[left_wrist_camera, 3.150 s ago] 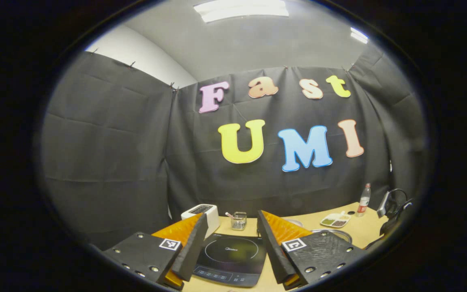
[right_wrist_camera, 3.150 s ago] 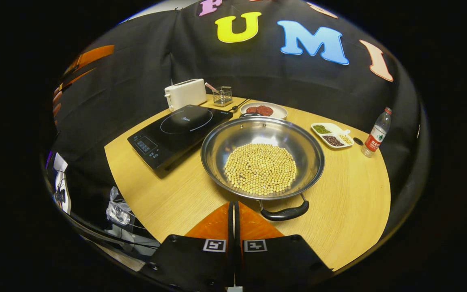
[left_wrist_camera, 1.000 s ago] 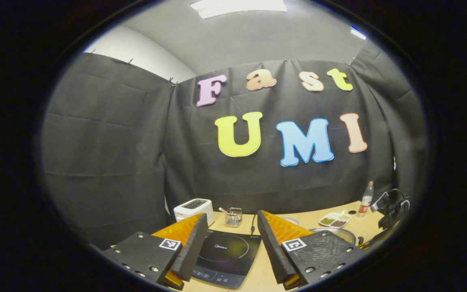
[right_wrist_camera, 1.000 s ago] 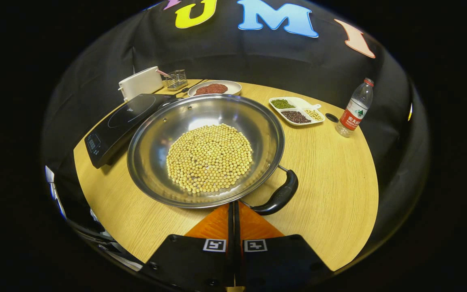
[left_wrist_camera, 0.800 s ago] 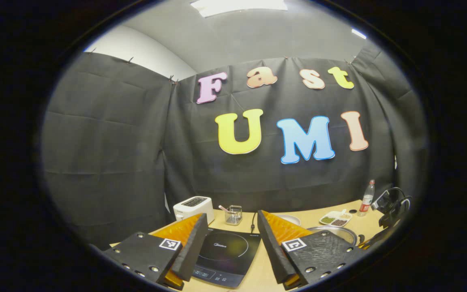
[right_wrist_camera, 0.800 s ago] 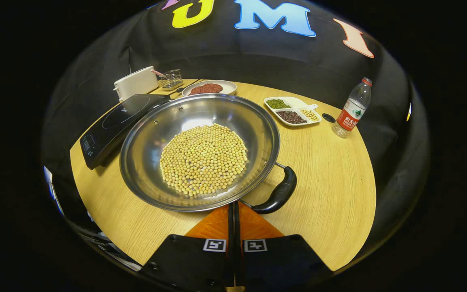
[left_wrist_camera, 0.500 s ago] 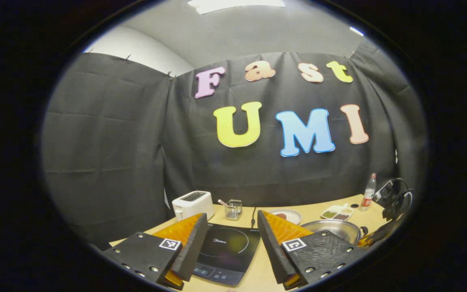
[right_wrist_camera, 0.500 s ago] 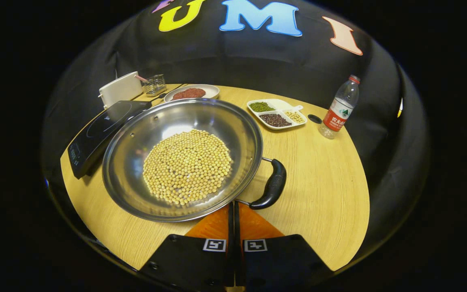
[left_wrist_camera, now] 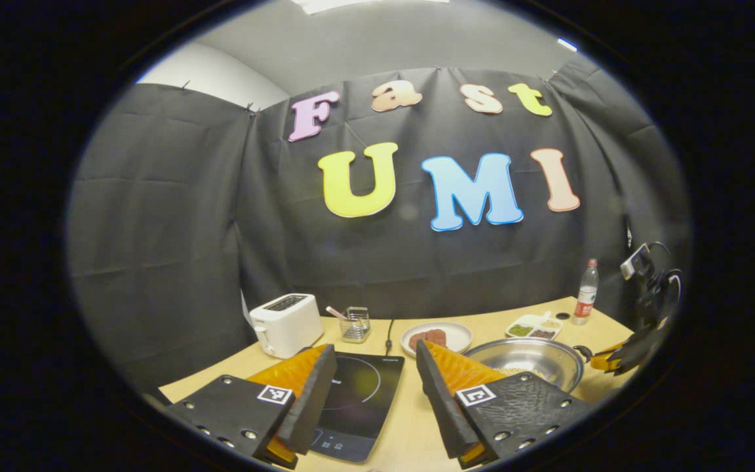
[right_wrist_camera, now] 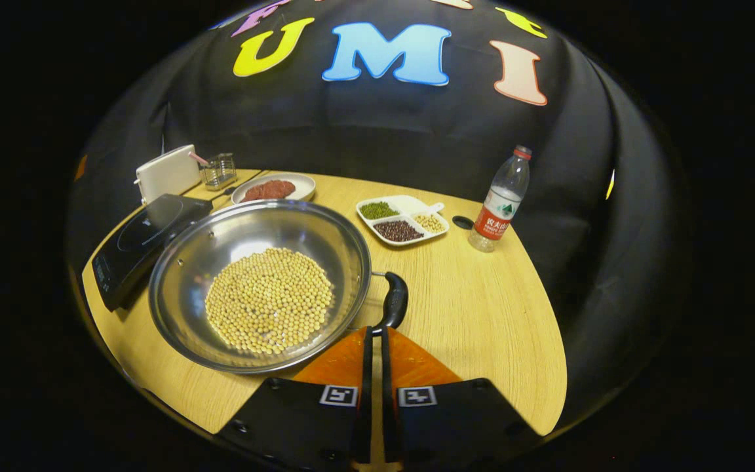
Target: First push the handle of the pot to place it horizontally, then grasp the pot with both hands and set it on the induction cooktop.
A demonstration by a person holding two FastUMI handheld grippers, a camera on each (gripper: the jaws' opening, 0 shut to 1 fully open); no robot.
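The pot (right_wrist_camera: 259,285), steel, bean-loaded and likely heavy, sits beside the induction cooktop (right_wrist_camera: 135,252) at its 9 o'clock. Grip its black handle (right_wrist_camera: 394,301) at 3 o'clock. Your right gripper (right_wrist_camera: 373,334) is clenched, empty; your left gripper (left_wrist_camera: 371,367) spread wide.

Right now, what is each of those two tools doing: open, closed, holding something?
Left tool: open, holding nothing.
Right tool: closed, empty, tips at the pot handle.
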